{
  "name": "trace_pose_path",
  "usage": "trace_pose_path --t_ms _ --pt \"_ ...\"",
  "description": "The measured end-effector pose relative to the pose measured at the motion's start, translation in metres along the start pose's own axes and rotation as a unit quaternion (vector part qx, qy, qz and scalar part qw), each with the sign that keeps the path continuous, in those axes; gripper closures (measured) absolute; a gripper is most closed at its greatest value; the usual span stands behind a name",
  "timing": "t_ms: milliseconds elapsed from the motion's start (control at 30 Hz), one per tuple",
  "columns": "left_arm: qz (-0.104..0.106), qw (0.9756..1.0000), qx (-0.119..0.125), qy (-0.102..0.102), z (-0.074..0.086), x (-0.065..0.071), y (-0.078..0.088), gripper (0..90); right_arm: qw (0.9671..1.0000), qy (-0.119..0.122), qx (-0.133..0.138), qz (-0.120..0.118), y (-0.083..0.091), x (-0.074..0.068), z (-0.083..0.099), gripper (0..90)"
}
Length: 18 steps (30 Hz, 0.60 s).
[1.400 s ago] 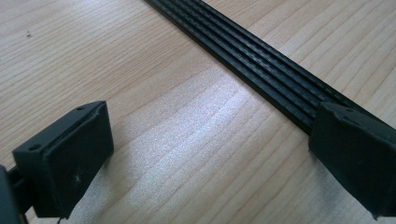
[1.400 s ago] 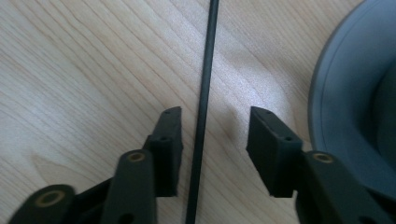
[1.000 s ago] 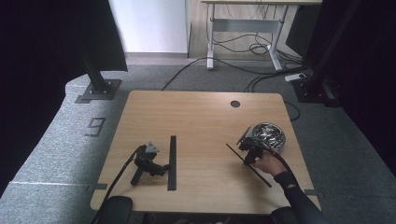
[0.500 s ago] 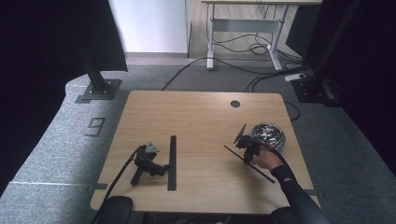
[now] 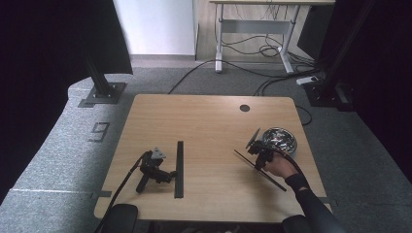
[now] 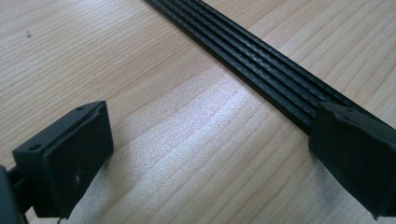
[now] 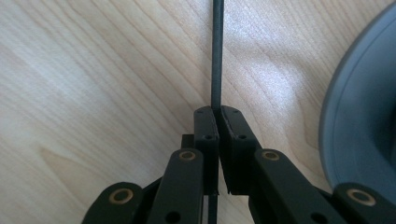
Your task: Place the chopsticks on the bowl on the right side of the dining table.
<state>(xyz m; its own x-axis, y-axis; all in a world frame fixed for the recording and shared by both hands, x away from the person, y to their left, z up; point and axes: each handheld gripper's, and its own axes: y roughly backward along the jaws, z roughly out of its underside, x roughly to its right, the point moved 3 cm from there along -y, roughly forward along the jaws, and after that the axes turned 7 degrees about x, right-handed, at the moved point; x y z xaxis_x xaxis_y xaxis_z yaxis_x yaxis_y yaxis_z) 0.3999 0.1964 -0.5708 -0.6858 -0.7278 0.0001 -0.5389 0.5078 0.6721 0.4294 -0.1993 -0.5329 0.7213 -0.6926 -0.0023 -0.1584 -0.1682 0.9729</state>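
Clamping a thin flat black strip [image 5: 260, 170], the right gripper [image 5: 256, 154] sits at roughly 4 o'clock on the light wooden table [image 5: 209, 121]; in the right gripper view its jaws are pressed together on the strip's edge [image 7: 216, 56], which runs straight out toward 12 o'clock of that view; in the high view the strip runs diagonally from near the gripper toward 5 o'clock, lifted at an angle over the tabletop; the person's right hand [image 5: 281, 166] grips the gripper body, dark sleeve coming in from 5 o'clock; shiny round metal bowl [image 5: 279, 140] stands just beside the right gripper at its 2 o'clock; its grey rim [image 7: 359, 121] fills the 3 o'clock edge of the right gripper view; cannot tell if gripper and bowl touch.

Left gripper [image 5: 154, 167] lies on the table at about 7 o'clock, no hand on it, cable trailing off toward 7 o'clock; jaws wide apart with bare wood between them in the left gripper view; second long black ribbed strip [image 5: 179, 169] lies flat just beside it at its 3 o'clock, running 12 to 6; in the left gripper view that strip [image 6: 261, 70] passes under or beside the far jaw at 3 o'clock, contact unclear.
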Motion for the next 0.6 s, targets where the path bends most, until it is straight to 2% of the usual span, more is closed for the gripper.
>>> trace_pose_path --t_ms 600 --pt "0.0 1.0 0.0 0.0 0.0 0.0 0.0 0.0 0.9997 0.005 0.025 0.003 0.044 -0.001 -0.002 85.6"
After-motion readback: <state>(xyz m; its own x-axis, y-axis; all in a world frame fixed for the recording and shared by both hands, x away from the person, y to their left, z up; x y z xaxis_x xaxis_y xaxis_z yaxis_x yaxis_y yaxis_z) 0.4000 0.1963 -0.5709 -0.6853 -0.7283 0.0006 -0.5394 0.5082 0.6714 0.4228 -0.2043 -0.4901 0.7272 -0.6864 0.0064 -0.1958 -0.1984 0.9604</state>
